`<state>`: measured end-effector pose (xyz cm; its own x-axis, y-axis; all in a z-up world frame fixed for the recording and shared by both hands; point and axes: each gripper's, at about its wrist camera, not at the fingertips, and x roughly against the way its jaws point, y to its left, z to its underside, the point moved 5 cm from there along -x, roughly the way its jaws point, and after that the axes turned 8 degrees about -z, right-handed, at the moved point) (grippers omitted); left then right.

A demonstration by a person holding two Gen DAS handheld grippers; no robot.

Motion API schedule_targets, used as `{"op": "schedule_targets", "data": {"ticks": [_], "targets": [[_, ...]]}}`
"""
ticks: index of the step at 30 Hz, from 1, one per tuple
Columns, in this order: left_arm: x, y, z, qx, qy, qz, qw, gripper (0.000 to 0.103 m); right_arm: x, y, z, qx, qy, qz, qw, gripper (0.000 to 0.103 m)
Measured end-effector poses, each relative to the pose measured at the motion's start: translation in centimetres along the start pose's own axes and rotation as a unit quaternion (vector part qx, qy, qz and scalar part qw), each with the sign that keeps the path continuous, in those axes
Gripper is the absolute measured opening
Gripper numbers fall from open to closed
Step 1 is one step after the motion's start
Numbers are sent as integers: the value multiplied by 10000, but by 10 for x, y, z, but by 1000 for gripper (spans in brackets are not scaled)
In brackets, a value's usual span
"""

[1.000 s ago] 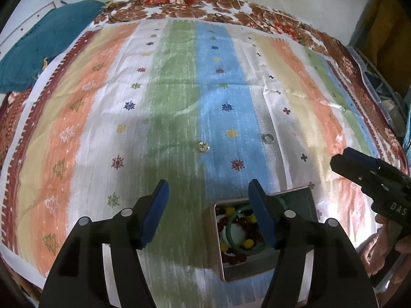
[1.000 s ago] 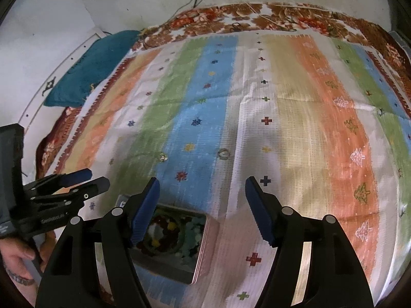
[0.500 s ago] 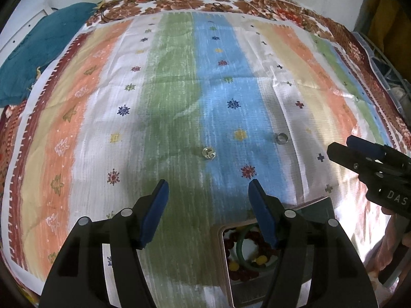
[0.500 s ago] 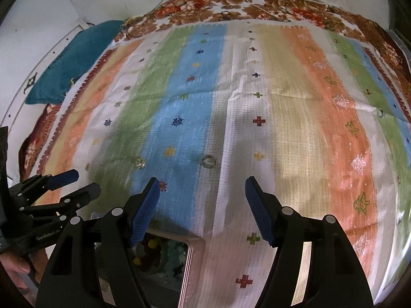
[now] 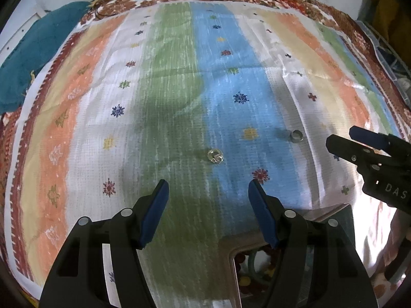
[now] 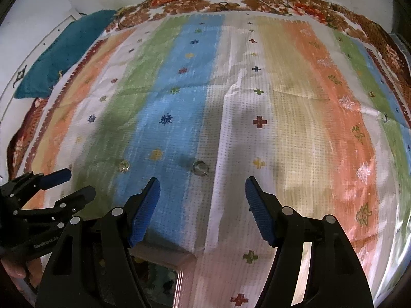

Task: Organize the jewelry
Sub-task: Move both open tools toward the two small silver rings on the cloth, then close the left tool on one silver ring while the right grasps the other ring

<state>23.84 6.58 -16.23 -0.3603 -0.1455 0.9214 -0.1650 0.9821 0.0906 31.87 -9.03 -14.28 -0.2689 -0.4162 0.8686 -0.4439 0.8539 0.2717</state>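
Tin: I see the open jewelry tin [image 5: 259, 269] nearest, under my left gripper [image 5: 208, 210], beads and a green bangle [image 5: 253, 261] inside.
Grippers: both spread, empty; right gripper [image 6: 201, 205] likewise.
Targets: clear ring [image 5: 215, 156] lies just ahead of the left fingers; silver ring [image 6: 199, 167] just ahead of the right.
Obstacles: none on the striped cloth [image 5: 164, 82].
Far: teal cloth [image 5: 30, 59].

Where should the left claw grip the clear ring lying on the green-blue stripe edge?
Probably across the clear ring's outer rim, coming straight down with the open left claw. It looks to lie flat on the striped cloth, so there is likely no side edge to catch.
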Motion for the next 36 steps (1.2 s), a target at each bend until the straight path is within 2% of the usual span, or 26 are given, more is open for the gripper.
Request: {"op": "schedule_targets", "data": {"ticks": [10, 13, 15, 24, 32, 36], "targets": [[-17, -8, -4, -304, 94, -119, 9994, 64, -24, 1, -6, 61, 202, 101, 9997, 69], [-25, -7, -5, -64, 312, 334, 9989, 64, -30, -1, -7, 32, 271, 119, 9996, 69], [-29, -6, -5, 35, 374, 421, 9984, 64, -34, -1, -7, 30, 302, 107, 9995, 69], [-49, -8, -5, -109, 401, 193, 9989, 64, -48, -1, -12, -30, 406, 62, 9992, 69], [-59, -9, -13, -209, 417, 217, 9987, 55, -64, -5, -13, -156, 583, -13, 9982, 68], [-66, -14, -14, -370, 431, 156, 9983, 54, -69, -5, -14, -131, 615, -1, 9980, 68]]}}
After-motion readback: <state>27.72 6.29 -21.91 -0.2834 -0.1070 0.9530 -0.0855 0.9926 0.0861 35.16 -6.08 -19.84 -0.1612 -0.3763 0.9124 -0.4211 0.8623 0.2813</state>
